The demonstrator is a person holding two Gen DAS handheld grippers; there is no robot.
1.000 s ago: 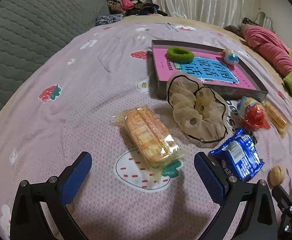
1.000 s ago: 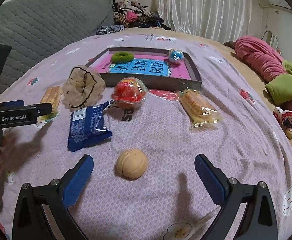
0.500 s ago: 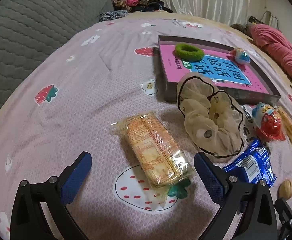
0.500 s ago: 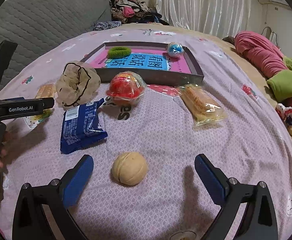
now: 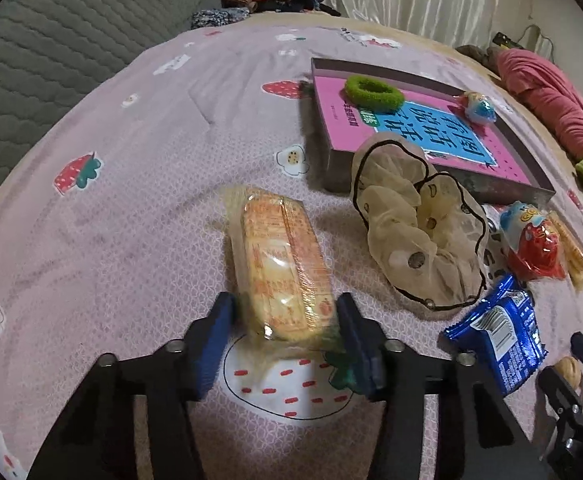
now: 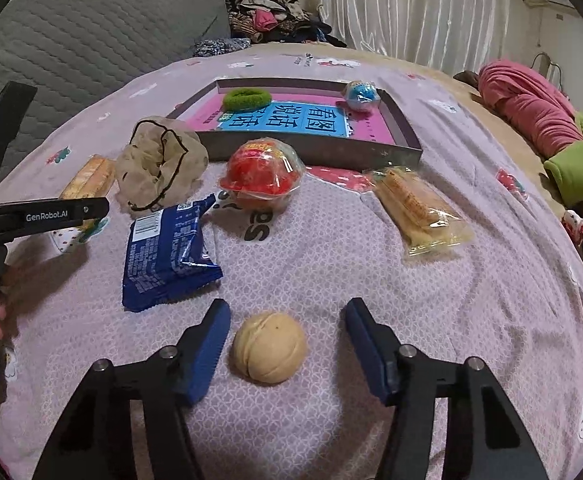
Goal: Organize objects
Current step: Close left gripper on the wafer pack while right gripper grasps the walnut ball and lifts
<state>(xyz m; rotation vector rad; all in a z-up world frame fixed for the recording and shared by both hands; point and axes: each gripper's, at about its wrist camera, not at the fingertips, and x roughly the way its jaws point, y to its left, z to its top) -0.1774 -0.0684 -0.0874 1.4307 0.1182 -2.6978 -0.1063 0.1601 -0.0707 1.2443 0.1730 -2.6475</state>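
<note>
A clear-wrapped cracker packet [image 5: 279, 264] lies on the pink bedspread. Its near end is between the blue pads of my left gripper [image 5: 284, 312]. The jaws are closing and both pads touch the wrapper. A tan walnut [image 6: 269, 346] sits on the spread between the fingers of my right gripper [image 6: 286, 312]. Those jaws are closing too, with a gap on each side of the nut. A grey tray [image 6: 311, 154] with a pink and blue bottom holds a green hair tie [image 6: 246, 98] and a blue wrapped toy [image 6: 361, 94].
Near the tray lie a beige scrunchie [image 6: 159, 162], a blue snack pack [image 6: 167, 252], a red wrapped toy egg [image 6: 261, 172] and a second cracker packet [image 6: 419, 208]. A grey quilted headboard [image 6: 91, 48] stands at the left, pink and green bedding [image 6: 539, 120] at the right.
Both grippers' jaws have narrowed from wide apart. The left one moved forward and now brackets the cracker packet's near end. The right one stayed over the walnut.
</note>
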